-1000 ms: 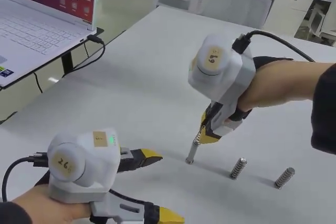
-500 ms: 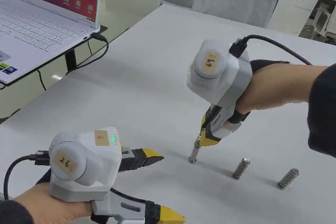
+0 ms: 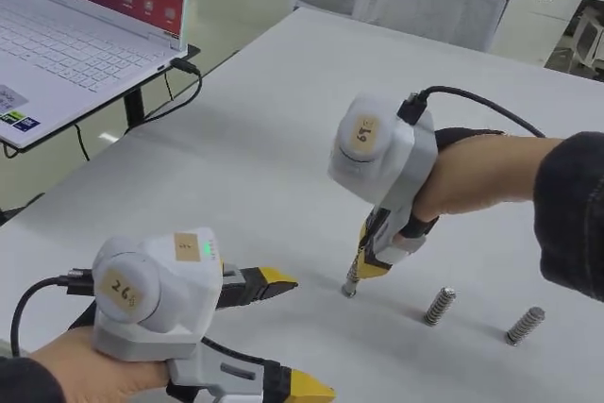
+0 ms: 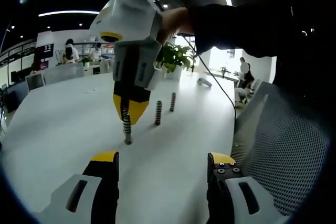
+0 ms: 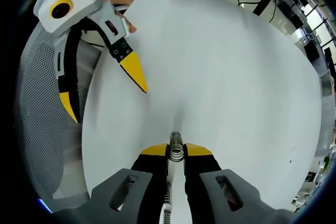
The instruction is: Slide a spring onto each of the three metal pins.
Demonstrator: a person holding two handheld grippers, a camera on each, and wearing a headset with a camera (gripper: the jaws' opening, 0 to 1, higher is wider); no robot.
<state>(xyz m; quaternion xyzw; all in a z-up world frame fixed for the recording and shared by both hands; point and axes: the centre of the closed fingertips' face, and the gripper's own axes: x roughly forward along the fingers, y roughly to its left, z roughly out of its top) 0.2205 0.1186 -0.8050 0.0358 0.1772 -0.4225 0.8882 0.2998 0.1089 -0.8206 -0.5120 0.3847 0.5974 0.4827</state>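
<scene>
My right gripper (image 3: 363, 264) points down at the white table (image 3: 255, 167) and is shut on a spring (image 3: 355, 266) that sits over a metal pin (image 3: 350, 285), close to the pin's base. The right gripper view has the spring (image 5: 177, 148) pinched between the yellow-tipped jaws of that gripper (image 5: 177, 151). Two more pins to the right each carry a spring (image 3: 439, 306) (image 3: 524, 326). My left gripper (image 3: 294, 334) waits low at the near left, open and holding nothing. In its own view the left gripper (image 4: 163, 158) faces the spring (image 4: 126, 123) and the right gripper (image 4: 131, 109).
An open laptop (image 3: 66, 35) stands on a stand off the table's left edge, with a black cable (image 3: 179, 92) hanging there. A grey chair (image 3: 425, 7) is at the far edge. A mesh chair back (image 4: 283, 145) lies beside the left gripper.
My right gripper has come down along the pin, bringing the spring lower toward the base. The left gripper has stayed where it was; the head camera shifted a little.
</scene>
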